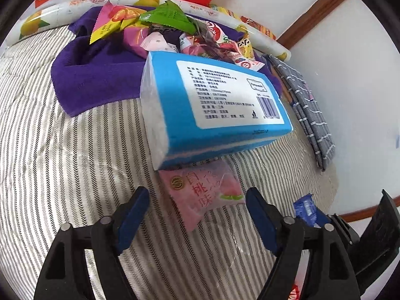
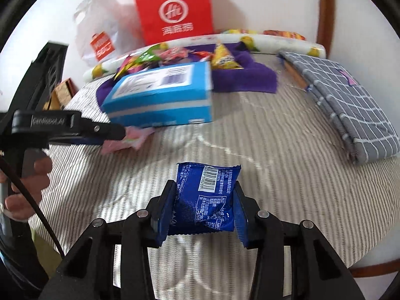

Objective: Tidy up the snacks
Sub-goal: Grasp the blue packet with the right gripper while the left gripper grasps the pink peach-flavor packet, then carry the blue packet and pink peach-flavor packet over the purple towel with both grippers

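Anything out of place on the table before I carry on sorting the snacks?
Yes: the blue tissue pack is no snack. It sits tilted, its far end propped on the purple cloth by the snack pile, its near end on the pink peach packet, partly pinning it.

- Left claw (image 1: 197, 208): jaws spread wide, blue pads (image 1: 132, 215) well apart, nothing between them, reaching forward low and near level
- Right claw (image 2: 203, 206): jaws closed on a blue snack packet (image 2: 207, 195), pads pressing its two side edges
- Person's left hand (image 2: 25, 187) grips the left claw's handle, fingers curled round it
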`<act>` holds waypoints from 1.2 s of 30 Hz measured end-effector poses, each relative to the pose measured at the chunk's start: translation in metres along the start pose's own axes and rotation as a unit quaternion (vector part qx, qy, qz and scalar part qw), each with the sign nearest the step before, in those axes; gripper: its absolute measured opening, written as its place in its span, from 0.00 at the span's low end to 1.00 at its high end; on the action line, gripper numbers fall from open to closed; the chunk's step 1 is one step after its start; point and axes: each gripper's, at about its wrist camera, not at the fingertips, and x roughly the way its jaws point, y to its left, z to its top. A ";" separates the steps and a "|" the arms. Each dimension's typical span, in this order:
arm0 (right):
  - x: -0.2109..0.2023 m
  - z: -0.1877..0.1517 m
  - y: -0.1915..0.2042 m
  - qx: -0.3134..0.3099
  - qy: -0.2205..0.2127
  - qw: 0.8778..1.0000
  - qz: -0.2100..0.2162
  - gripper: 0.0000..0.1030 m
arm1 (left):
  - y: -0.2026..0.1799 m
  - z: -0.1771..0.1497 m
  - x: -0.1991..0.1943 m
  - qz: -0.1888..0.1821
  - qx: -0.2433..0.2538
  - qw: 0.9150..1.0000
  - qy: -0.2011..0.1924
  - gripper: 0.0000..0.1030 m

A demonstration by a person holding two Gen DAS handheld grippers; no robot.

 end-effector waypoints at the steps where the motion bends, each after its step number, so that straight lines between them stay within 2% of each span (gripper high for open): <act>1: 0.000 0.000 -0.004 0.004 -0.001 1.000 0.000 0.42 | -0.003 0.000 0.001 0.008 0.000 1.000 -0.002 0.80; 6: 0.002 0.001 -0.017 0.018 -0.002 1.000 0.006 0.42 | -0.021 0.002 0.012 0.052 0.001 0.999 -0.008 0.84; 11: 0.003 -0.002 -0.022 0.019 -0.003 1.000 0.017 0.42 | -0.044 0.000 0.026 0.126 0.028 0.992 -0.013 0.84; 13: 0.002 -0.003 -0.024 0.020 -0.006 1.000 0.019 0.42 | -0.048 0.000 0.031 0.143 0.032 0.989 -0.014 0.83; 15: 0.001 -0.003 -0.026 0.023 -0.008 1.000 0.019 0.42 | -0.052 0.001 0.034 0.160 0.036 0.986 -0.015 0.80; 17: 0.001 -0.004 -0.028 0.023 -0.009 1.000 0.018 0.42 | -0.057 0.002 0.036 0.178 0.042 0.983 -0.017 0.70; 18: 0.000 -0.004 -0.028 0.022 -0.010 1.000 0.016 0.42 | -0.057 0.002 0.036 0.183 0.044 0.982 -0.019 0.69; 20: 0.000 -0.006 -0.029 0.019 -0.011 1.000 0.013 0.42 | -0.056 0.003 0.034 0.180 0.044 0.982 -0.020 0.63; 23: -0.002 -0.007 -0.029 0.018 -0.012 1.000 0.015 0.42 | -0.045 0.000 0.022 0.151 0.036 0.988 -0.026 0.60; 27: -0.005 -0.006 -0.029 0.017 -0.017 1.000 0.014 0.42 | -0.038 -0.006 0.010 0.117 0.035 0.992 -0.029 0.58; 36: -0.015 -0.001 -0.019 0.006 -0.030 0.999 0.011 0.42 | -0.031 -0.019 -0.014 0.081 0.030 0.996 -0.038 0.57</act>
